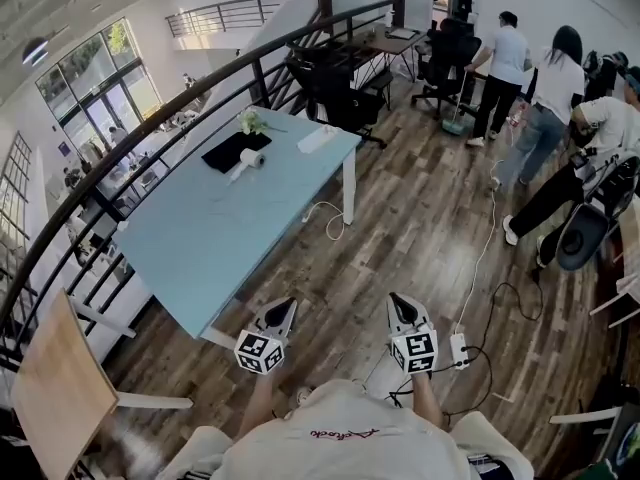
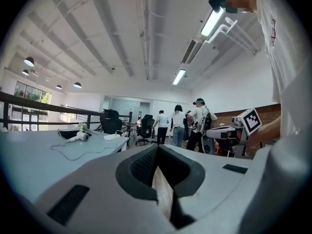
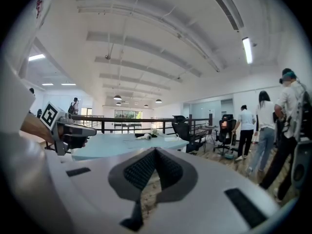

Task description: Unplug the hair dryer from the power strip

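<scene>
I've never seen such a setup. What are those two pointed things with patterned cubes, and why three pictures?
There is no robot: a person holds a two-jaw tool in each hand, the left gripper and the right gripper; the cubes are part of them. One picture comes from a camera on the person's head, looking down; the other two from cameras on the grippers. Both are shut and empty. Ahead, the blue table carries a white hair dryer, a black mat and what looks like the power strip.

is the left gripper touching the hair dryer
Apart. Head view shows the left gripper off the table's near end, the hair dryer lying at its far end.
</scene>
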Tool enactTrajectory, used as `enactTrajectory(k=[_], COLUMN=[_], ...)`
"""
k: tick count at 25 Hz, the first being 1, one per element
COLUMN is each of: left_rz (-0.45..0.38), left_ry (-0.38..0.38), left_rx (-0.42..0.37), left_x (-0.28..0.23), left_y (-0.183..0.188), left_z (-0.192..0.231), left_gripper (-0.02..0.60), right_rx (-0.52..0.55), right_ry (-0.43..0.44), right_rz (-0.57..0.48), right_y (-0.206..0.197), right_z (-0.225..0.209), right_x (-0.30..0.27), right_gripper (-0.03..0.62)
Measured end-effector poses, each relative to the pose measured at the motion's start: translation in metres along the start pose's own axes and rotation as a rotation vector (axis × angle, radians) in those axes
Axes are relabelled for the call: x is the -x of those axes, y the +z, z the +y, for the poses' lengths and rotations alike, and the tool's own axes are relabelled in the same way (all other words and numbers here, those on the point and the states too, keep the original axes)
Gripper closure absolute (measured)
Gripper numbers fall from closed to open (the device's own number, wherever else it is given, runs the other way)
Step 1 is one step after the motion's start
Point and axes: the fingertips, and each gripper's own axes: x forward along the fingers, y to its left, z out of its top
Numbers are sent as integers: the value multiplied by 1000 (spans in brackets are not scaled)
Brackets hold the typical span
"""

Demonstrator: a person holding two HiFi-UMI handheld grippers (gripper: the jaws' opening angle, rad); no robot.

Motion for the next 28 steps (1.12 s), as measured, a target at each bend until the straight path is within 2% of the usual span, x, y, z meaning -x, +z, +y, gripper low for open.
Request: enactTrajectory(k=[8, 16, 28], left_rz=[3, 22, 36], left_ry=[26, -6, -24], left_rx=[-5, -14, -4], left_x=[-27, -64, -100], left_y=[-1, -4, -7], left_z=[-29, -46, -13], left_gripper=[574, 574, 574], right_rx=[-3, -24, -35], right_ry=[21, 1, -5], right_rz=[-11, -20, 9], right_y=[-4, -9, -17], right_z=[-39, -73, -83], right_x=[8, 2, -37], right_gripper=[577, 577, 577])
